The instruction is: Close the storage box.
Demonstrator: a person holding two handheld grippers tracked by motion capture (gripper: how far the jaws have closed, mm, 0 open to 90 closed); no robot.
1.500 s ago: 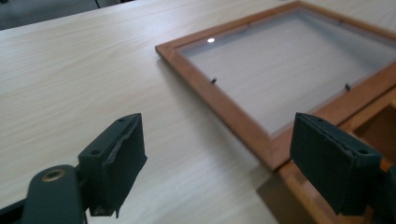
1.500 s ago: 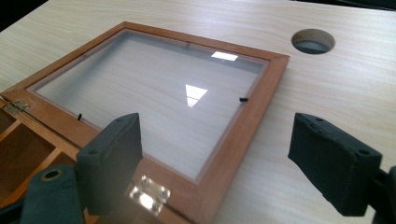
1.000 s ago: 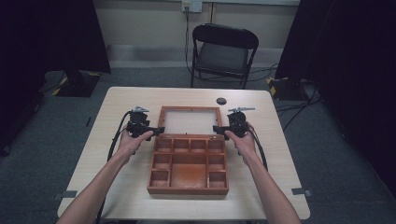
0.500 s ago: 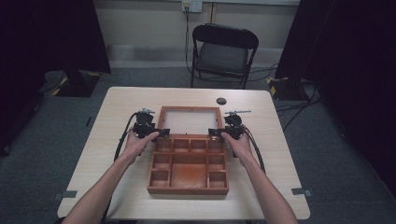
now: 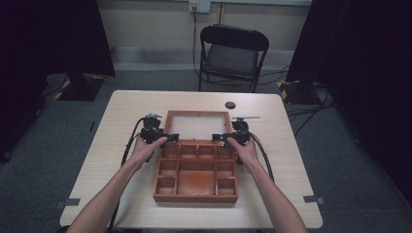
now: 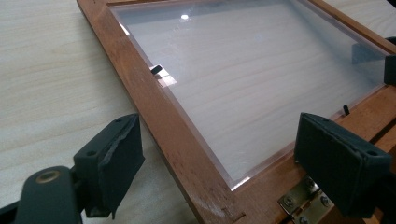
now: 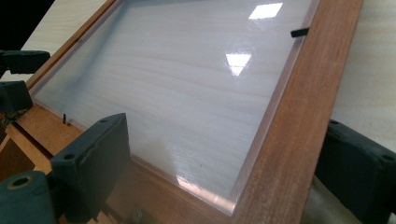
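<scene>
Lid [image 5: 197, 125] flat on bench [image 5: 121, 111], 12 o'clock of box [image 5: 196, 171]. Left tool [image 5: 169, 138] and right tool [image 5: 219, 138] straddle its side rails, jaws wide, just opened, not gripping.

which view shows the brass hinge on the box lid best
The left gripper view: the brass hinge lies close up between its jaws at the lid's corner, screws visible. The right gripper view catches a blurred bit at its bottom edge; in the high view it is too small to tell.
</scene>
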